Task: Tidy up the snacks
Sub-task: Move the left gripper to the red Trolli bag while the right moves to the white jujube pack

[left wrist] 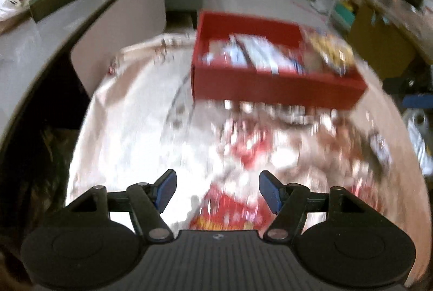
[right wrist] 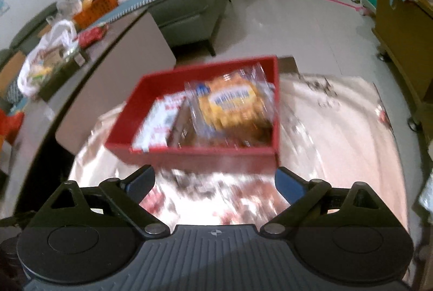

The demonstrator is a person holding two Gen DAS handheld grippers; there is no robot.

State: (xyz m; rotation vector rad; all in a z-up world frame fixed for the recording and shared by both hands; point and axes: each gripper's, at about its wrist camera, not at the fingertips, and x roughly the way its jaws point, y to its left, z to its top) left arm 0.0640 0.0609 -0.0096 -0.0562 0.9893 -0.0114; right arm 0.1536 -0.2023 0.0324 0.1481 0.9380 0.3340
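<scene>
A red box (left wrist: 270, 90) stands on the table ahead of both grippers. It holds a yellow cracker packet (right wrist: 230, 104) on the right and a white and red packet (right wrist: 159, 123) on the left. Several loose red and white snack packets (left wrist: 251, 144) lie blurred on the table in front of the box. My left gripper (left wrist: 218, 192) hovers open above a red packet (left wrist: 227, 209), its blue pads not touching it. My right gripper (right wrist: 214, 182) is wide open just short of the red box (right wrist: 189, 153), with nothing between its pads.
A shiny pale cloth (right wrist: 338, 128) covers the table. To the left runs a long grey counter (right wrist: 130, 52) with a white plastic bag (right wrist: 46, 58) and an orange basket (right wrist: 97, 9). A grey sofa (right wrist: 189, 9) stands behind; a wooden cabinet (right wrist: 400, 25) stands at right.
</scene>
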